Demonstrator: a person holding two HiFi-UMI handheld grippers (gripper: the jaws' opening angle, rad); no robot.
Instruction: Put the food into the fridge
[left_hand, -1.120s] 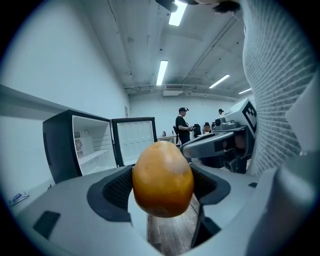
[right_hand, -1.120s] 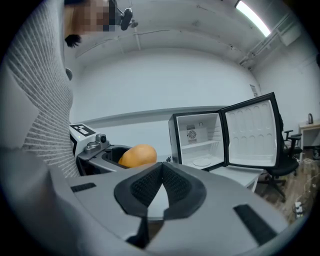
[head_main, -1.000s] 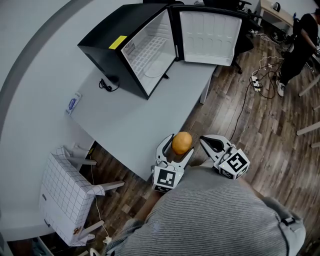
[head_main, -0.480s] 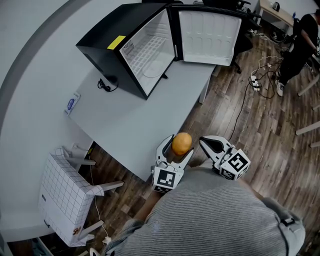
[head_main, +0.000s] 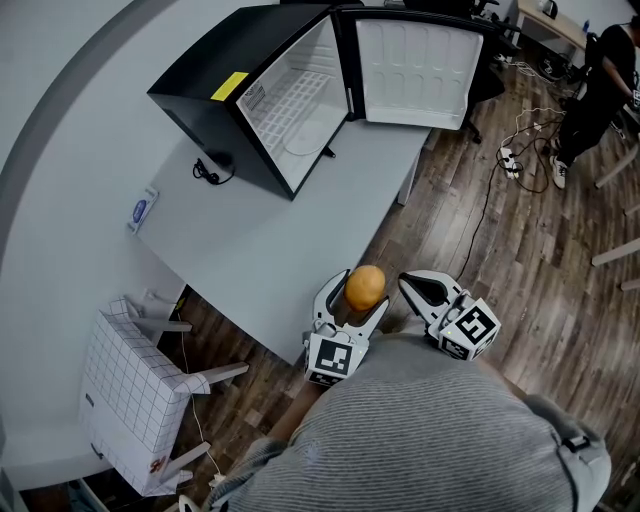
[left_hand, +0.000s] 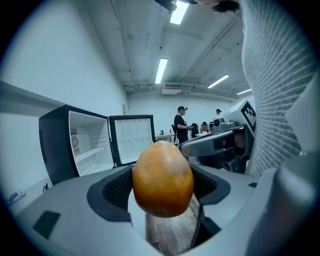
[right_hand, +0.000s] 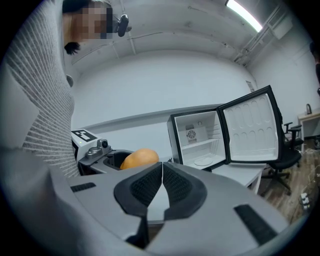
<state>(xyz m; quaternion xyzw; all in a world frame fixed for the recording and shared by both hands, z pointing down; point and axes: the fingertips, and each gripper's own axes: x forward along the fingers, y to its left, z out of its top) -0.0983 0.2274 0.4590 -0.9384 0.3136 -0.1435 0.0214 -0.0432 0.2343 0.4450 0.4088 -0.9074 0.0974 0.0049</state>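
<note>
An orange-yellow mango (head_main: 364, 286) (left_hand: 162, 178) (right_hand: 139, 158) sits clamped between the jaws of my left gripper (head_main: 352, 297) (left_hand: 162, 185), held near the front edge of the grey table (head_main: 270, 240). My right gripper (head_main: 415, 287) (right_hand: 162, 186) hangs just to the right of it, jaws pressed together with nothing between them. The black mini fridge (head_main: 255, 95) (left_hand: 75, 145) (right_hand: 200, 137) stands at the far end of the table, its door (head_main: 415, 72) swung wide open. Its white inside shows a wire shelf and holds no food.
A white grid-patterned box (head_main: 130, 400) sits on a low stand at the lower left. A blue-and-white card (head_main: 146, 208) and a black cable (head_main: 212, 167) lie on the table by the fridge. A black chair and a person (head_main: 605, 90) are at the far right, with cables on the wood floor.
Hardly anything differs. Both grippers stay where they were, the mango still in the left one; the view has shifted very slightly.
</note>
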